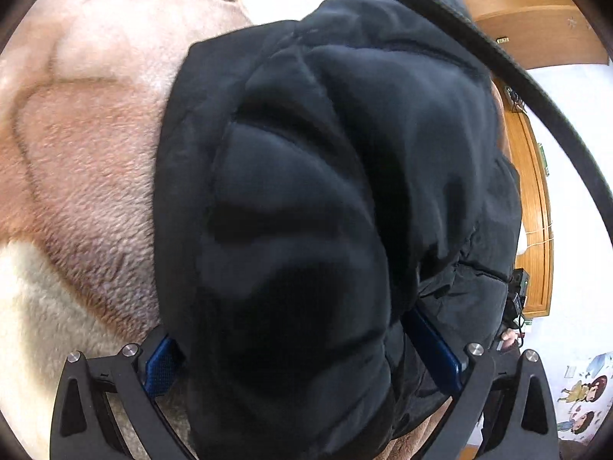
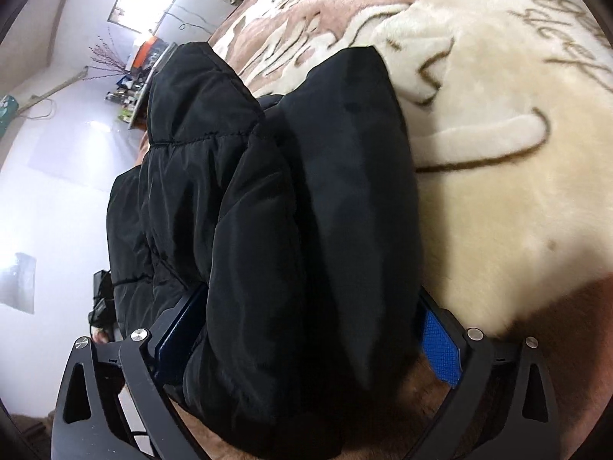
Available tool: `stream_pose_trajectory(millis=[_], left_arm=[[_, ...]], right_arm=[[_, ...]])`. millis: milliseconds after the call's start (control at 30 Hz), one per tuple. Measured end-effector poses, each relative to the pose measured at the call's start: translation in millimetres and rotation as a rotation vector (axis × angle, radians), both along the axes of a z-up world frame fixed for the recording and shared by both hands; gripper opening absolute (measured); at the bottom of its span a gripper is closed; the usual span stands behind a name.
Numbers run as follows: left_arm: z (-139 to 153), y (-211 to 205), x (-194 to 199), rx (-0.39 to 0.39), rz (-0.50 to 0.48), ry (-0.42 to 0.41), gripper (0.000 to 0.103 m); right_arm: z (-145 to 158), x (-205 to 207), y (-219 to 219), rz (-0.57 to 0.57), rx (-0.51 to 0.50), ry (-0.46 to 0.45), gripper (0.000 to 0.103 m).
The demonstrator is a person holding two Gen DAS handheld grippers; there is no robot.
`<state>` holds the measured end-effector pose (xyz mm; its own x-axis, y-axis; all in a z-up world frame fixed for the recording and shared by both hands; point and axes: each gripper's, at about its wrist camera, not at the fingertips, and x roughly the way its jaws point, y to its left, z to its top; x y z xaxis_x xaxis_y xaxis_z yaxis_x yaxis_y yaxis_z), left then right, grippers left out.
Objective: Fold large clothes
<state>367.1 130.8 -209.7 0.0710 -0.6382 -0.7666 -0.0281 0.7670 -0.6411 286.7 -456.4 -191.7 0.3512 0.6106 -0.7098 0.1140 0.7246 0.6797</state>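
A black padded jacket fills the left wrist view and bulges up between the fingers of my left gripper. The blue pads press against its thick fold on both sides, so the left gripper is shut on the jacket. In the right wrist view the same black jacket is bunched between the blue pads of my right gripper, which is shut on it too. The jacket hangs over a fluffy blanket.
A cream and pink plush blanket with brown script covers the bed under the jacket. A wooden wardrobe stands at the right of the left view. A white floor and a cluttered shelf lie at the left of the right view.
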Motion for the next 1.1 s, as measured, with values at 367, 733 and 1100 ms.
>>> stream_pose_trajectory(millis=[367,733,1100], left_arm=[[-4.9,-18.5,9.4,0.062,-0.025,0.015,0.103],[2.3,-22.3,-9.5,0.102,-0.008,-0.002,0.103],[14.2,-41.2,-17.1,0.164,0.0,-0.033,0.08]], right_arm=[[-6.6,15.0,13.2,0.069,-0.018,0.025,0.099],[1.3,15.5,20.5,0.105,-0.017,-0.007,0.075],[17.4,15.3,51.1,0.101,-0.09,-0.045,0.06]])
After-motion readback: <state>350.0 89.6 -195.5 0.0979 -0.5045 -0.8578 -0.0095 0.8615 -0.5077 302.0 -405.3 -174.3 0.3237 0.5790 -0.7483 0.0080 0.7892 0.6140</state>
